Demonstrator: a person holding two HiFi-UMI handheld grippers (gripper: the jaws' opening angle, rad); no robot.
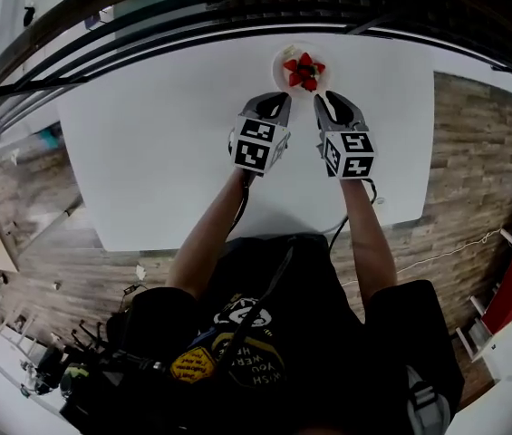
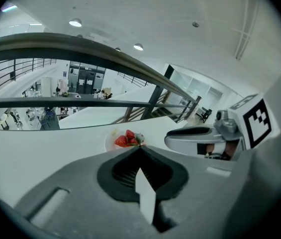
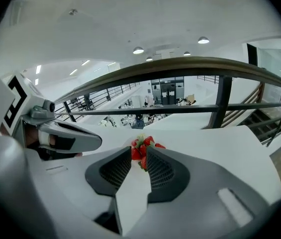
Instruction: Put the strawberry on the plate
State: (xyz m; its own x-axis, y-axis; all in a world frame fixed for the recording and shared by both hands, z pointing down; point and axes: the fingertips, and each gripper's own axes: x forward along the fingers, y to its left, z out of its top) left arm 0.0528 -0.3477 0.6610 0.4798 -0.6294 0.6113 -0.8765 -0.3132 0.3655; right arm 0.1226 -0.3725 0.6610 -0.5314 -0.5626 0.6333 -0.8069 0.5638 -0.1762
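Grey-jawed right gripper [image 3: 139, 153] stands partly spread with nothing in it, left gripper [image 2: 139, 149] pressed together, both poised just short of the white plate [image 1: 280, 60] where the strawberries [image 1: 304, 71] lie heaped, the job apparently done; marker cubes carry only black-and-white squares, the shirt print is too small to read

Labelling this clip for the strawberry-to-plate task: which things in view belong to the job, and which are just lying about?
Job:
- strawberries, lying on the plate
- plate, at the table's far edge
- left gripper, shut, empty
- right gripper, open, holding nothing

Just about:
- table, only the support
- railing beyond it
- clutter on the floor, lower left
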